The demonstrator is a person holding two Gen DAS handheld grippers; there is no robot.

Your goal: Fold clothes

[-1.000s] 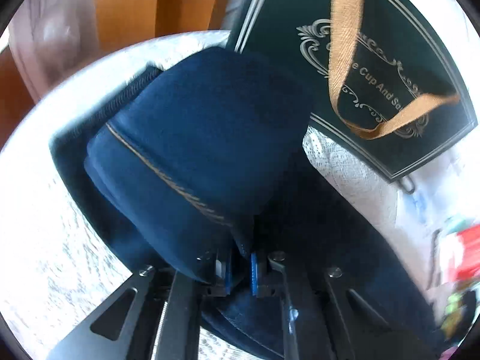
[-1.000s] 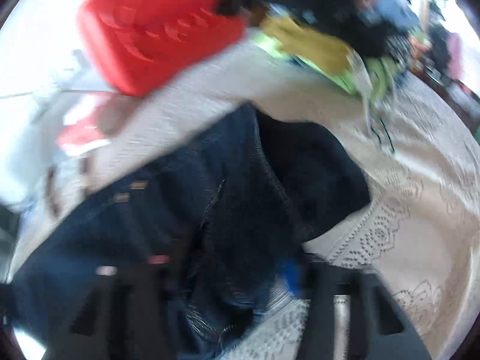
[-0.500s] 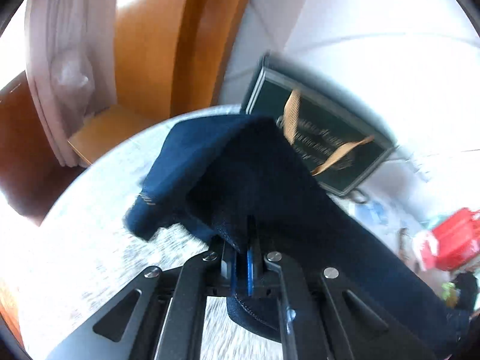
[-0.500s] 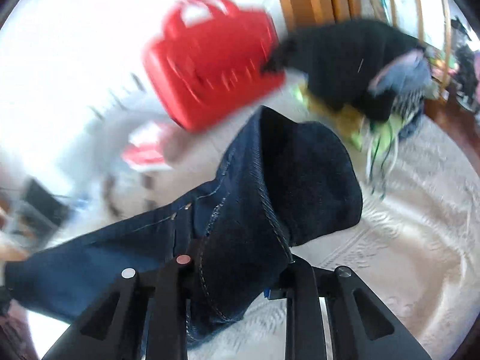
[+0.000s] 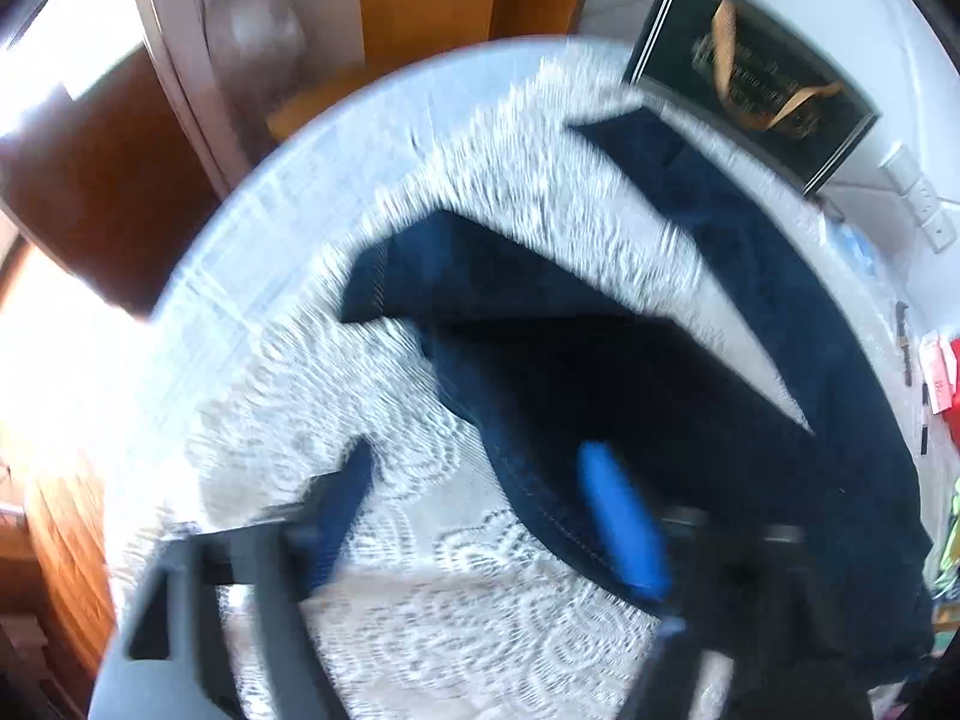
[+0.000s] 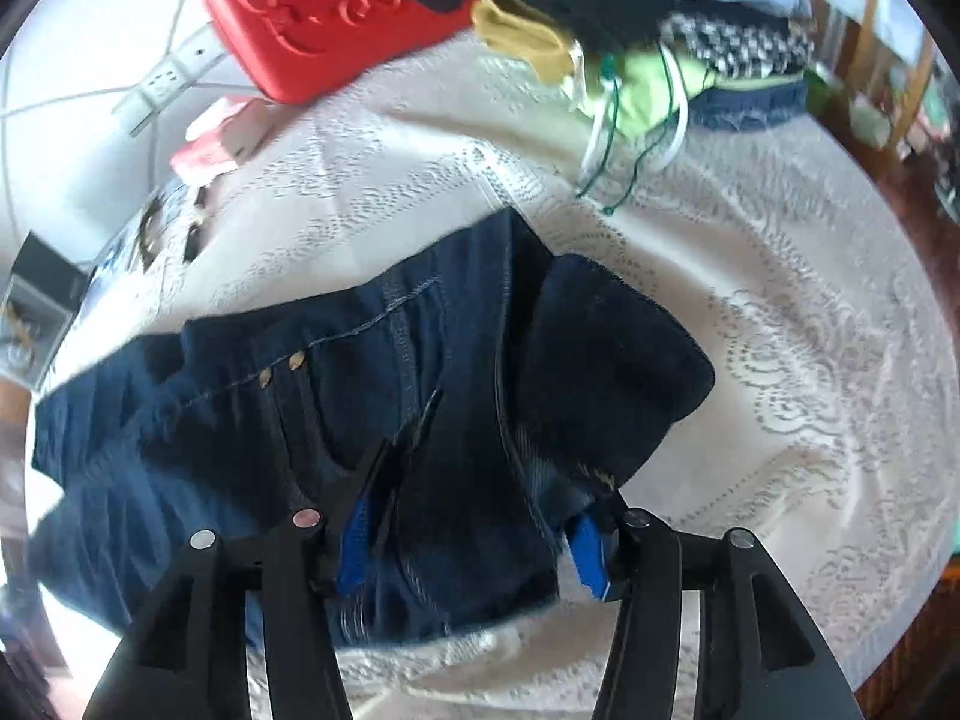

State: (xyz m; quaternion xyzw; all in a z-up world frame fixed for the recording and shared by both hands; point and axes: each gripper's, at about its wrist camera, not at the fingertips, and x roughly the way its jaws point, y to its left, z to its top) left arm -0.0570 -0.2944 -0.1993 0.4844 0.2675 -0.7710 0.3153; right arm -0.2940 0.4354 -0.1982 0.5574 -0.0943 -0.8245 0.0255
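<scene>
Dark blue jeans [image 5: 600, 372] lie on a round table with a white lace cloth [image 5: 468, 618], one leg folded back over the other. My left gripper [image 5: 474, 453] hovers above the folded leg, blurred, jaws opening wide with nothing pinched; one blue pad [image 5: 618, 516] hangs over the denim. In the right wrist view the waist end of the jeans [image 6: 384, 396] rests on the cloth. My right gripper [image 6: 471, 516] straddles that waist, jaws opening, with denim between the pads but not pressed.
A red plastic basket [image 6: 336, 12] and a pile of mixed clothes [image 6: 660, 30] sit at the table's far side. A white power strip [image 6: 162, 90] lies beyond it. A dark gift box with a tan ribbon [image 5: 750, 78] stands by the wall.
My left gripper swung the jeans leg across, then let it go and opened; the leg now lies on the table. My right gripper's jaws widened around the waist.
</scene>
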